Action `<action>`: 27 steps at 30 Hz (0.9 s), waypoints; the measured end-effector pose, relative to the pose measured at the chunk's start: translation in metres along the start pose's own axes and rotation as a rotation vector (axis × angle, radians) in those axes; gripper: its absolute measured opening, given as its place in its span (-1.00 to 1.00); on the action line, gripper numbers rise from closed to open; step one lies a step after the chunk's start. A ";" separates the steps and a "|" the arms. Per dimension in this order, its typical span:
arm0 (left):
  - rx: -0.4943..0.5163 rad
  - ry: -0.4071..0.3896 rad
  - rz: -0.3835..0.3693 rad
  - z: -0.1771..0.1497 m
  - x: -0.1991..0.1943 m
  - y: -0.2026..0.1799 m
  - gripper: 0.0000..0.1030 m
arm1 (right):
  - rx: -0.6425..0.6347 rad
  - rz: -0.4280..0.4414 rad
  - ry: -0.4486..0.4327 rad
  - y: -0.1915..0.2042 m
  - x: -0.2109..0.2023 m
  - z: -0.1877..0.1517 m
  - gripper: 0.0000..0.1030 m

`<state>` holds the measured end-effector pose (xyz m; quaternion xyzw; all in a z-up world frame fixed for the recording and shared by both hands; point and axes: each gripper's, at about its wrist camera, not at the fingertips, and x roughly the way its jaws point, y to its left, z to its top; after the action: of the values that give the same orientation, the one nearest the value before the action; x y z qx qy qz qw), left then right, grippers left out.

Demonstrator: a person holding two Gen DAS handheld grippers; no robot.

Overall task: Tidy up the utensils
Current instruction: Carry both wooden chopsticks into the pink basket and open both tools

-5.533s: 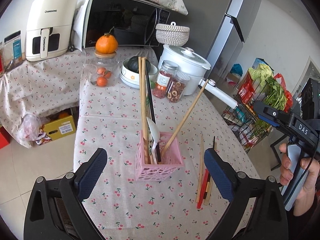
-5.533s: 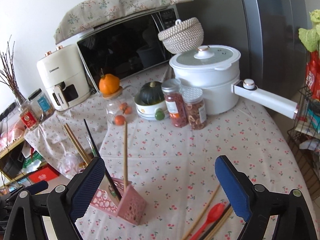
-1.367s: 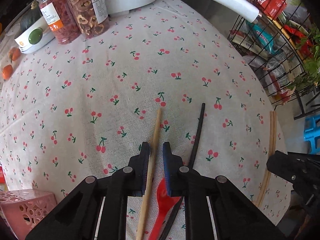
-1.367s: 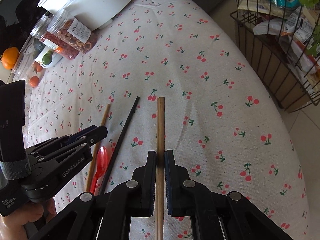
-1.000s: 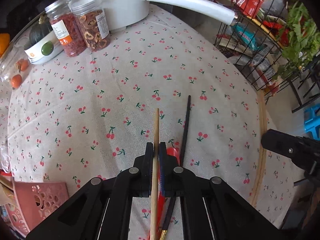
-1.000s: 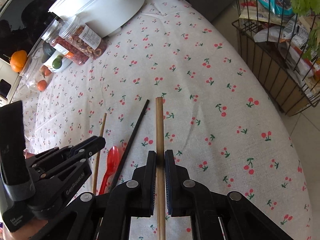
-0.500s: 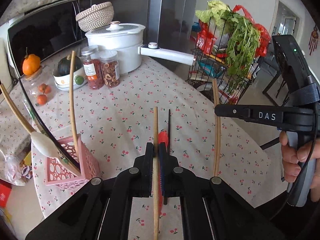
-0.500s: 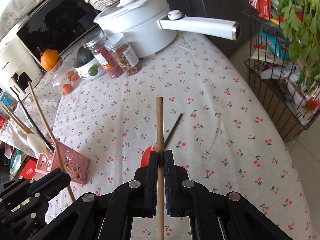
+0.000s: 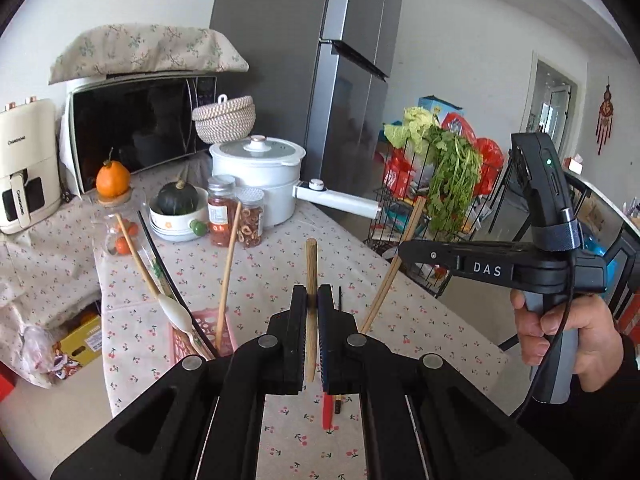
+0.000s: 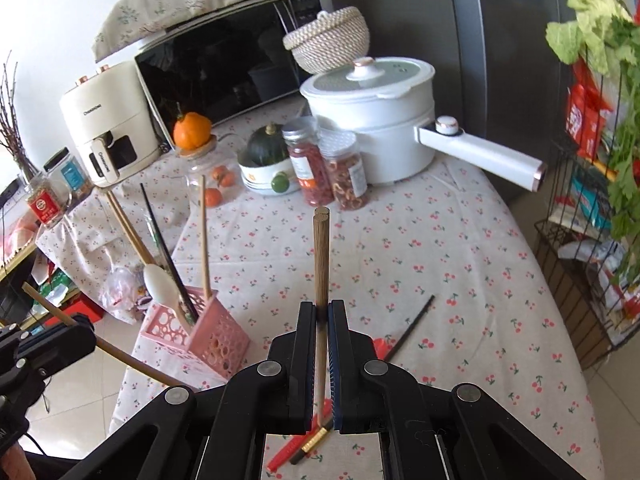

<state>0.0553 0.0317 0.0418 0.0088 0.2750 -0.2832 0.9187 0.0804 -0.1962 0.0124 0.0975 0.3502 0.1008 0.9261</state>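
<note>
Both tongs have risen off the tabletop (image 10: pixel 460 240) since a second ago, each carrying its catch. The left tongs (image 9: pixel 313 332) are clamped on a wooden chopstick (image 9: pixel 311 280), the right tongs (image 10: pixel 321 344) on a pair of brown chopsticks (image 10: pixel 321 256). Right of the pink basket (image 10: pixel 216 338), a black chopstick (image 10: pixel 412 330) and red spoon (image 10: pixel 288 454) lie flat.

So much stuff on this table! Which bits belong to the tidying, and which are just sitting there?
In the job: wooden chopstick in the left claw, wooden chopsticks in the right claw, pink holder, black chopstick, red spoon.
Lying about: white pot, jars, microwave.
</note>
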 end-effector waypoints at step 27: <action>-0.076 -0.199 0.255 0.027 -0.025 0.081 -0.91 | -0.047 0.165 -0.169 0.093 0.005 0.043 -0.91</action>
<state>0.0945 0.1080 0.0661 -0.0194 0.1900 -0.1532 0.9696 0.1014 -0.1100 0.0643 0.1123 0.2592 0.1761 0.9430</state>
